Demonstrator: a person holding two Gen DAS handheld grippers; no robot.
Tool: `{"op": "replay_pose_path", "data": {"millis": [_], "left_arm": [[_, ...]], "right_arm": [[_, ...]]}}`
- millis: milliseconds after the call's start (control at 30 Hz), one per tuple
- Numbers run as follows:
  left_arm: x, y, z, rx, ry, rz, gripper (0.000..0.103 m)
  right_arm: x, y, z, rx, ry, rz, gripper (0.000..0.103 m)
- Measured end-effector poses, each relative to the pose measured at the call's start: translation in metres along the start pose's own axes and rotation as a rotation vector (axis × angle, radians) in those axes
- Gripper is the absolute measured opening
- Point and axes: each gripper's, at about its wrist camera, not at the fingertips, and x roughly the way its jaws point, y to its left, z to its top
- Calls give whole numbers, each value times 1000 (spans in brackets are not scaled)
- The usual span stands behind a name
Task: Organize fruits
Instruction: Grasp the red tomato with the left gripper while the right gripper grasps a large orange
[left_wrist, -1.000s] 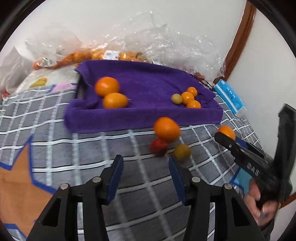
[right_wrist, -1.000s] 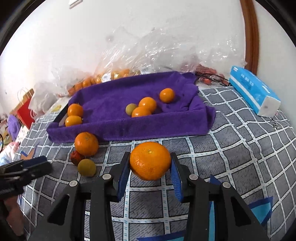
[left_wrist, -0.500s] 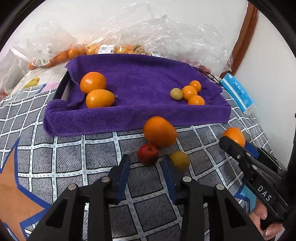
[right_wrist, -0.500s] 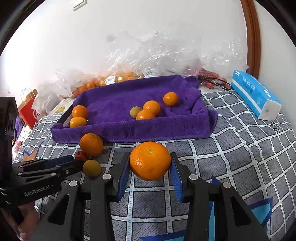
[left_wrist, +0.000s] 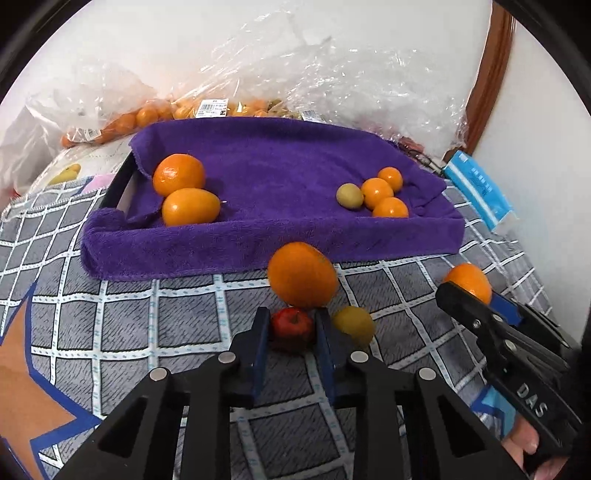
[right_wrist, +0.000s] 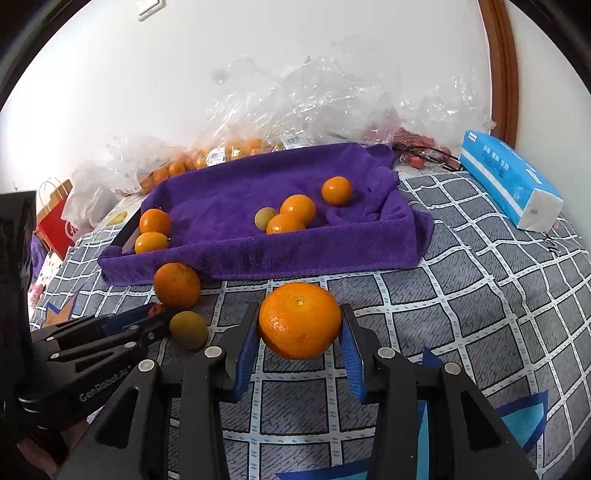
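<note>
**Left gripper clamped on small red fruit; right gripper holds an orange clear of the cloth**

Nearest item: the left gripper (left_wrist: 291, 332) points down and forward with its blue pads pressed on either side of the small red fruit (left_wrist: 291, 324), which sits on the checked cover (left_wrist: 177, 325). The fruit is roughly round, so no long axis governs the grip. Touching it from behind is a large orange (left_wrist: 302, 274); just to its right lies a yellow-green fruit (left_wrist: 354, 325), close against the right-hand finger. Judgement: lifting should go straight up, since a sideways pull would likely nudge either neighbour and set it rolling.

The right gripper (right_wrist: 299, 332) is closed on a second orange (right_wrist: 300, 320), gripped across its width and seemingly held above the cover.

Beyond both lies the tray draped in a purple towel (left_wrist: 280, 236), directly ahead of the left gripper. Two oranges (left_wrist: 179, 174) sit at its left end; three small oranges (left_wrist: 376, 192) and one greenish fruit are grouped at its right. Judgement: the red fruit has no matching group there yet.

Farther back, clear plastic bags (left_wrist: 332, 81) with more fruit are heaped against the white wall. A blue tissue pack (right_wrist: 509, 184) lies to the right, near a brown wooden frame (right_wrist: 498, 66).
</note>
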Motion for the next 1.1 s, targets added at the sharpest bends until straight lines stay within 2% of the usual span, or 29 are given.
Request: {"op": "replay_pose_path", "data": {"millis": [100,267,333,833,1100], "left_arm": [[-8,10,-2,-15,-27,-33,23],[-19,32,-6,-109,-85,-147,24],[-23,36,-7,-128,-111,-141,23],[-34,33,-10,-111,-165,-111,23],[-42,36,-12,-124,-206,-90,23]], "right_arm": [[0,0,0,2,-4,5,41],[-1,0,0,11,-10,12,41],[-2,0,0,11,-16,16,41],[-19,-1,-1,20,-104,9,41],[-30,4,-3,-9,-162,37,41]]}}
